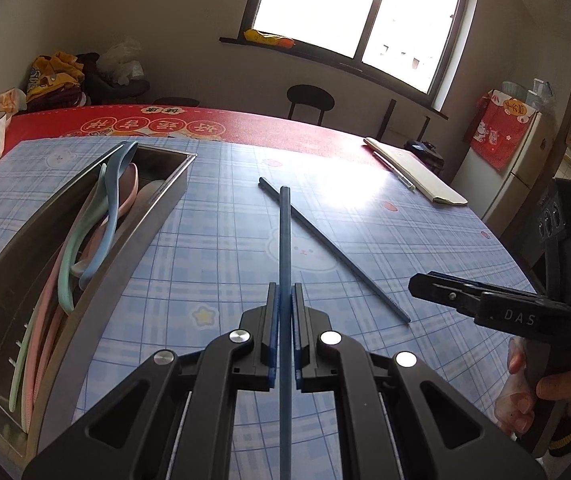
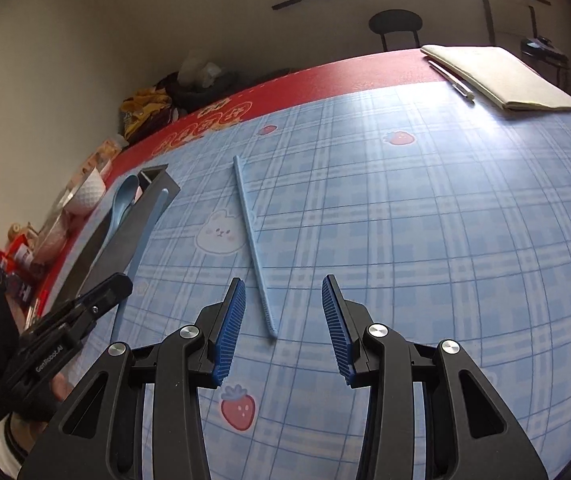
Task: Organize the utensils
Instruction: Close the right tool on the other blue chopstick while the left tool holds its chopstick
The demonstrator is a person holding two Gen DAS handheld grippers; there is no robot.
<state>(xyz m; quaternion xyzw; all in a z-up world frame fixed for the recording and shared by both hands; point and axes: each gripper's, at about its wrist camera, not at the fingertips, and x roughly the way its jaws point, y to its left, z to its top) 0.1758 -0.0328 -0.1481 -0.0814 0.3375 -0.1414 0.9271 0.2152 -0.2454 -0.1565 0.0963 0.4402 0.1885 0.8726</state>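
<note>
a: where are the chopsticks?

b: one blue chopstick (image 1: 284, 240) is clenched in the left gripper (image 1: 284, 300), jaws closed on its shaft, tip lifted off the cloth. the second chopstick (image 2: 253, 240) lies flat on the plaid tablecloth (image 2: 405, 240), its near end between the parted fingers of the right gripper (image 2: 283, 312), which grasps nothing.

a: how will it handle?

b: light, stiff, thin and probably slick plastic; it could roll or pivot. i'd pinch it near the ridged end, square across.

a: and the destination?

b: likely the steel tray (image 1: 165, 196), long and narrow, already holding smooth pastel spoons (image 1: 105, 208).
</note>
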